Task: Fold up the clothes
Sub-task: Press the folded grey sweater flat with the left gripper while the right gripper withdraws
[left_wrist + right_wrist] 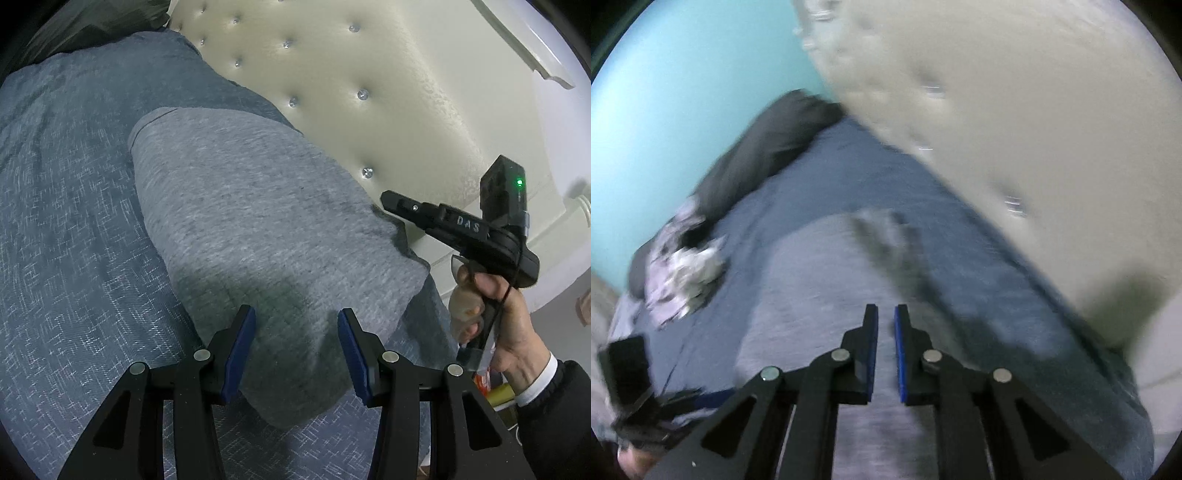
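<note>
A folded grey garment (pixel 258 221) lies lengthwise on the blue bedspread (pixel 74 221), close to the headboard. My left gripper (pixel 296 310) hovers over its near end, open, with the cloth below the blue pads and not pinched. My right gripper (pixel 388 199), held in a hand (pixel 498 314), points at the garment's far right edge, where the cloth is rumpled. The right wrist view is blurred; in it the right gripper (pixel 886 307) has its jaws nearly together with nothing between them, above the grey garment (pixel 820 295).
A cream tufted headboard (pixel 369 74) runs along the right of the bed. A dark pillow or bundle (pixel 768 147) and a crumpled pale patterned cloth (pixel 687 273) lie at the bed's far left. A turquoise wall (pixel 683 92) stands behind them.
</note>
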`<act>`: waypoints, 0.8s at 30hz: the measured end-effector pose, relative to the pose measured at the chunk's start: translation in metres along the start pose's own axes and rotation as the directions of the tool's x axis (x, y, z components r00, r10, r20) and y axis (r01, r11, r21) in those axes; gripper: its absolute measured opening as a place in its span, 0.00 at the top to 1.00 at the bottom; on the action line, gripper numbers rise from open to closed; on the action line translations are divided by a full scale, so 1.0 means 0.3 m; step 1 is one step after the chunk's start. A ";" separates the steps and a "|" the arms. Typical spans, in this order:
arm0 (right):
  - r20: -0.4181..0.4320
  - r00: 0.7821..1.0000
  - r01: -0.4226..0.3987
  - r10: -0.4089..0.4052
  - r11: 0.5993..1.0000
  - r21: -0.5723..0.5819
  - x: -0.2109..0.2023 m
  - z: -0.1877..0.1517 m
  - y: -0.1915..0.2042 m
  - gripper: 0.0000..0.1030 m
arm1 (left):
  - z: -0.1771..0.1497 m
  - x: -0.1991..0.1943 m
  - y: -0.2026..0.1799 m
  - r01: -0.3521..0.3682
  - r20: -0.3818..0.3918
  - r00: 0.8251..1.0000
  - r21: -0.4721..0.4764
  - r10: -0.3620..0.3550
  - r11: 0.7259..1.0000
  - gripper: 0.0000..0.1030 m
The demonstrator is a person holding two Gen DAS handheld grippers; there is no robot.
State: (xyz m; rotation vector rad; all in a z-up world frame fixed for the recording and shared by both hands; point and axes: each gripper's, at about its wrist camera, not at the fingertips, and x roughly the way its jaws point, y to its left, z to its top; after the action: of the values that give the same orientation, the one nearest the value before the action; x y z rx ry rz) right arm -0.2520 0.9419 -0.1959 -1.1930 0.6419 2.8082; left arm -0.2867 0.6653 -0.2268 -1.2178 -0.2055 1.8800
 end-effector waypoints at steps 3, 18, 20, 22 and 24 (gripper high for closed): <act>-0.075 0.997 0.034 -0.037 0.998 -0.048 0.040 -0.030 0.015 0.93 | -0.001 0.002 -0.006 -0.005 -0.001 1.000 0.008 0.005 1.000 0.52; -0.094 0.993 0.066 -0.069 0.997 -0.038 -0.013 -0.117 0.012 0.98 | -0.019 -0.018 -0.019 -0.020 -0.019 1.000 0.024 0.021 0.999 0.52; -0.086 0.992 0.089 -0.089 0.996 0.000 -0.015 -0.127 -0.016 0.98 | -0.028 -0.024 -0.025 -0.025 -0.026 0.999 0.031 0.026 0.999 0.52; -0.062 0.994 0.093 -0.091 0.995 0.037 -0.037 -0.130 -0.034 0.98 | -0.024 -0.032 -0.023 -0.022 -0.025 0.999 0.026 0.023 0.999 0.52; -0.025 0.997 0.070 -0.069 0.996 0.047 -0.075 -0.131 -0.019 0.98 | -0.019 -0.039 -0.019 -0.019 -0.023 1.000 0.020 0.019 1.000 0.52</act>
State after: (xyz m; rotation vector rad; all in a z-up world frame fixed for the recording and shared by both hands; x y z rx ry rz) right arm -0.2083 0.9352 -0.2067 -1.2174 0.6522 2.7101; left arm -0.2772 0.6586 -0.2188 -1.2317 -0.1626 1.8789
